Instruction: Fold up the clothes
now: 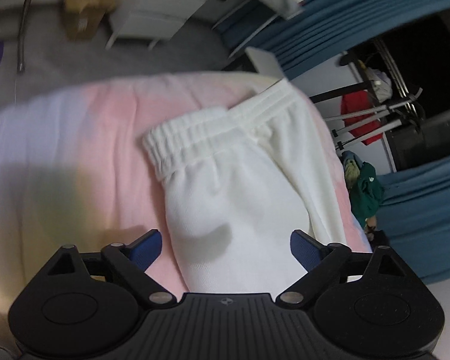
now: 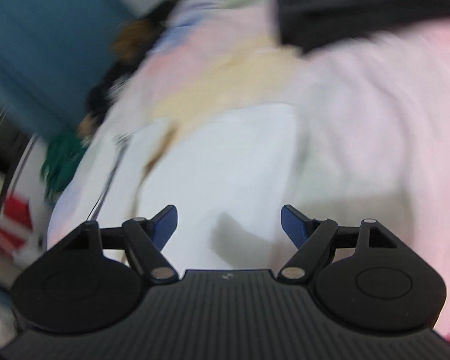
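Left gripper (image 1: 226, 247) and right gripper (image 2: 228, 225) both spread wide, empty, above cream-white elastic-waist fleece trousers (image 1: 225, 180) lying doubled on pastel pink bedspread (image 1: 90, 138); judged best: pinch matching edges squarely, fold evenly, avoid snagging the bedspread.

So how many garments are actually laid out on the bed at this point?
1 for certain: the white sweatpants, lying on the pink bedspread ahead of both open grippers. The blurred right wrist view also shows something black at the far edge; it may be another garment.
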Tool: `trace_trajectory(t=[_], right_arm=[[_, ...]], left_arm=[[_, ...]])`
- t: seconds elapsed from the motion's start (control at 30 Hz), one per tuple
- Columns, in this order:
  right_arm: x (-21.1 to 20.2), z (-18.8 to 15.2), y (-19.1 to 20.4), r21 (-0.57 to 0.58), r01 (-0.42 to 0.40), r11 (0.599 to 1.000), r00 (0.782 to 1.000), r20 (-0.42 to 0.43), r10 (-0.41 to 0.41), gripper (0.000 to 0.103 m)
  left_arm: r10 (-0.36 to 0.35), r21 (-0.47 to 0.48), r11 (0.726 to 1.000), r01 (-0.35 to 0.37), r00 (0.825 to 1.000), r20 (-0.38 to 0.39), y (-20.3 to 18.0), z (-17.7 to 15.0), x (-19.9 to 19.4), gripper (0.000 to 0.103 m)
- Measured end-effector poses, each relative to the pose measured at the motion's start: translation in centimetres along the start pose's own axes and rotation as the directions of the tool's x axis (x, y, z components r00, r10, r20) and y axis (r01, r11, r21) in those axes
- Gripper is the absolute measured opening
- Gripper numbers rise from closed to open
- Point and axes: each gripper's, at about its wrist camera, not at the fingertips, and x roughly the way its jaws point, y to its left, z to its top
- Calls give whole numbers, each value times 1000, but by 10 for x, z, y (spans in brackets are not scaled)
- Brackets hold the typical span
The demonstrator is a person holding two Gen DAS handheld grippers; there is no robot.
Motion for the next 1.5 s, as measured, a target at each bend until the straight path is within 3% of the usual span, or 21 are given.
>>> trace_trajectory(t=[0.1, 0.13, 0.2, 0.37, 0.43, 0.53, 0.6, 0.7, 0.83, 0.97, 1.03, 1.1, 1.17, 1.5], right_arm=[[4, 10, -30, 156, 70, 985, 997, -19, -68, 79], [9, 11, -36, 182, 59, 982, 998, -33, -54, 79], [20, 12, -41, 186, 26, 982, 998, -53, -16, 79], [41, 12, -38, 144, -96, 985, 994, -46, 104, 79], [49, 17, -36, 156, -189, 969, 980, -37, 197, 78], [56, 19, -28, 134, -213, 968, 976, -26, 218, 62], [61, 20, -25, 96, -161, 982, 986, -28, 164, 27], [66, 22, -25, 84, -117, 990, 993, -14, 119, 8], [54, 27, -20, 66, -140, 988, 988, 68, 135, 6], [36, 33, -17, 51, -174, 983, 976, 142, 165, 6], [34, 35, -20, 68, -181, 981, 974, 149, 170, 5], [33, 37, -22, 83, -184, 979, 974, 150, 171, 5], [30, 38, -20, 79, -191, 978, 972, 153, 178, 5], [-7, 47, 5, -41, -225, 973, 957, 177, 229, 5]], left_arm=[[-84, -41, 996, 82, 996, -39, 6, 1, 11, 87], [-112, -43, 993, 110, 992, -63, 6, 1, 15, 87], [-157, -38, 987, 154, 983, -99, 4, 0, 22, 87], [-214, -10, 977, 214, 971, -107, -1, -3, 28, 87], [-225, -7, 974, 225, 969, -99, -4, -4, 31, 85], [-212, -19, 977, 211, 974, -78, -5, -4, 39, 79], [-187, -46, 982, 185, 980, -63, -2, -2, 45, 70], [-148, -89, 985, 144, 988, -37, 4, 3, 53, 65], [-114, -157, 981, 116, 993, 25, 10, 9, 55, 64], [-103, -166, 980, 112, 993, 62, 10, 9, 53, 63], [-85, -159, 983, 95, 994, 68, 9, 8, 52, 52], [-66, -175, 981, 78, 995, 71, 11, 7, 53, 23], [-54, -185, 980, 67, 996, 72, 11, 7, 53, 5], [-158, -36, 986, 166, 973, 168, 2, 4, -30, 1]])
